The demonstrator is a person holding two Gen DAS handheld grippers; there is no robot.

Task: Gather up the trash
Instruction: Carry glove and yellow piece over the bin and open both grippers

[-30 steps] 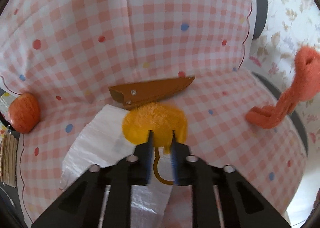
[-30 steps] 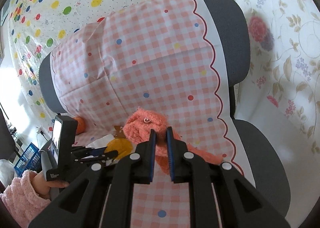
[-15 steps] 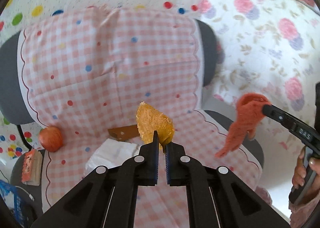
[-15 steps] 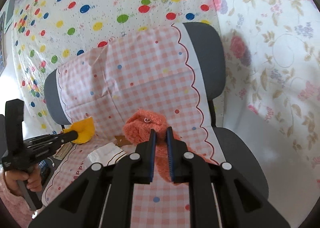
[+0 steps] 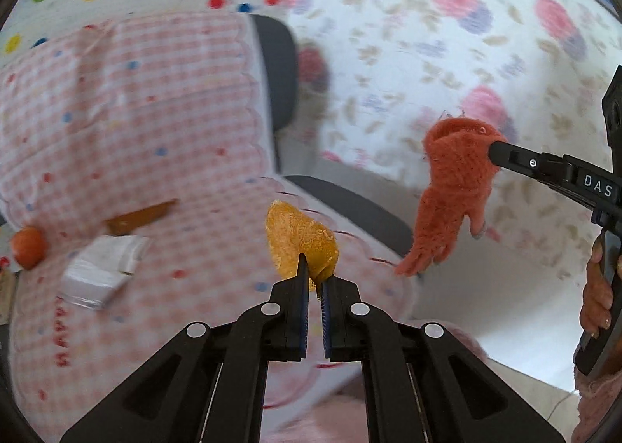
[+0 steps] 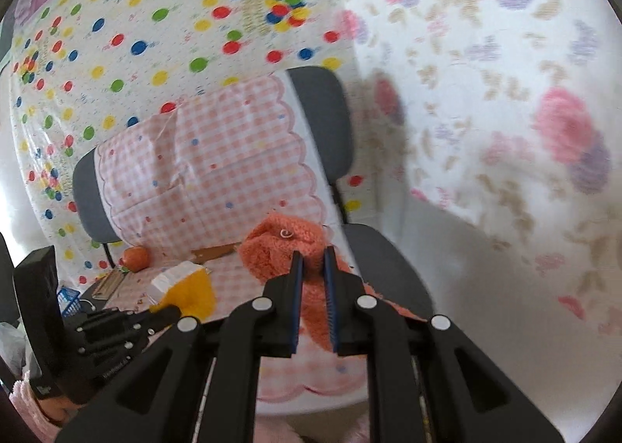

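the left tool [image 5: 314, 279] is clamped on a fuzzy yellow cloth [image 5: 299, 243], up in the air above the chair [image 5: 350, 206]. the right tool [image 6: 311, 268] is clamped on a fuzzy orange glove [image 6: 280, 248] that hangs down. a white tissue pack [image 5: 103, 270] and a brown scrap [image 5: 140, 215] lie on the pink check cover [image 5: 128, 132].

- Setting: a home room, dressed for recording.
- Grey chair [image 6: 322, 101] draped with pink gingham cloth [image 6: 217, 178].
- Far wall hung with polka-dot sheet [image 6: 163, 15]; floral sheet [image 6: 486, 74] at right.
- Blue basket [image 6: 70, 301] on floor, near left.
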